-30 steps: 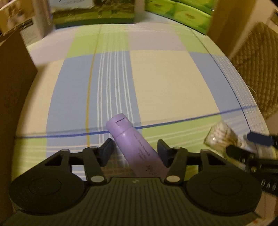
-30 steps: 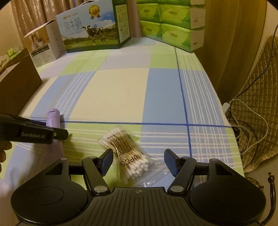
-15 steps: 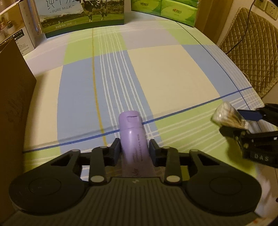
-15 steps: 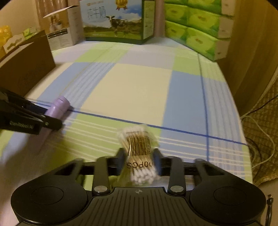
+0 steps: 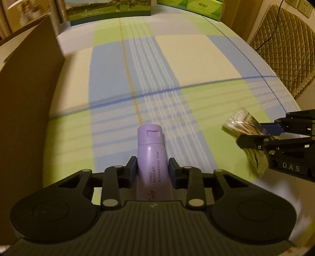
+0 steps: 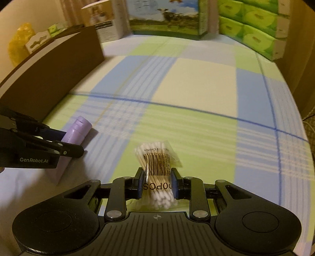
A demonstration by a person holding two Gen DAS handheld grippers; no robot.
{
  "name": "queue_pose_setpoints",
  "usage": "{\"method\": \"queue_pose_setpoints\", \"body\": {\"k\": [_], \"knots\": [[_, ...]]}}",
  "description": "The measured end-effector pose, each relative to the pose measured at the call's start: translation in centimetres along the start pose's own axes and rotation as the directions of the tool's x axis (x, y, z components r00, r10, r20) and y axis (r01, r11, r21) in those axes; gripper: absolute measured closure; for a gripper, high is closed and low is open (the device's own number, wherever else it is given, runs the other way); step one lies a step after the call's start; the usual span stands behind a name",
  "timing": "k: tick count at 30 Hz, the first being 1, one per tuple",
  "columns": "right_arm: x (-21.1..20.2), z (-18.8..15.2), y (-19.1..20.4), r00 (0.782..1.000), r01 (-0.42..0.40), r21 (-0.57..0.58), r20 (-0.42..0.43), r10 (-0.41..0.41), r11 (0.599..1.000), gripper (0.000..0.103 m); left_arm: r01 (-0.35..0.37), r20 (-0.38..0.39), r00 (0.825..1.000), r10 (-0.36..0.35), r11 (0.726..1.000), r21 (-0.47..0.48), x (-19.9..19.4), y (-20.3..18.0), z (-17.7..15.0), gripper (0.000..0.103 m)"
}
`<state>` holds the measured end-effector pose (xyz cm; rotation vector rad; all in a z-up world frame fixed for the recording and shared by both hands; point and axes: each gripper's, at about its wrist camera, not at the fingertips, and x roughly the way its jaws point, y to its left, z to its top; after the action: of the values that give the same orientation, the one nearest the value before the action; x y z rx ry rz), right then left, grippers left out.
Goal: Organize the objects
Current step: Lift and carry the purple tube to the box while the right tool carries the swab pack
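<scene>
Left wrist view first: at the far left I see the tall brown cardboard box (image 5: 29, 94), standing along the left edge of the checked tablecloth (image 5: 196, 59). I judge it is where these items are meant to go, being the only open container near. To its right my left tongs (image 5: 152, 169) are pinching the purple tube (image 5: 151, 157) across its body, cap pointing away from me, so the tube lies in line with the fingers and should not swing. Whether it is lifted clear of the cloth or only just off it, I cannot tell. Further right the right tongs (image 5: 254, 135) come in from the edge, clamped on the bag of cotton swabs (image 5: 242, 123).

In the right wrist view the same order holds: box (image 6: 59, 65) at far left, the left tongs (image 6: 74, 145) with the tube (image 6: 78, 128) near it, then my right tongs (image 6: 157, 183) pressed on the middle of the swab bag (image 6: 157, 159), barcode up. Gripping the bundle at its waist keeps the loose plastic from slipping. At the far side stand a milk carton box (image 6: 167, 17) and green tissue packs (image 6: 256, 29).
</scene>
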<state>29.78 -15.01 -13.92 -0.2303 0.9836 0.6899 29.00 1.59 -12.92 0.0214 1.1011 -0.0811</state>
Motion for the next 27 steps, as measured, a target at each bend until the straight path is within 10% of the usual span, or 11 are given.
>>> {"method": "queue_pose_setpoints", "body": {"k": [15,21,27], "knots": [[-1.7,-3.5,5.8,0.999,-0.047,-0.085,-0.017,0.046,0.995,0.077,-0.019,-0.027,0.999,0.017,0.996,-0.081,-5.6,2.6,-9.3,0.074],[-1.4,-3.8,6.6,1.000,0.001,-0.102,-0.004,-0.001,0.995,0.056,-0.025,-0.012,1.000,0.023,0.993,-0.116,-5.6,2.6,-9.4,0.074],[-1.6,-3.9,7.1,1.000,0.001,-0.127,-0.014,-0.003,0.992,0.080,-0.033,-0.005,0.999,0.032,0.991,-0.130,-5.7,2.6,-9.4,0.075]]}}
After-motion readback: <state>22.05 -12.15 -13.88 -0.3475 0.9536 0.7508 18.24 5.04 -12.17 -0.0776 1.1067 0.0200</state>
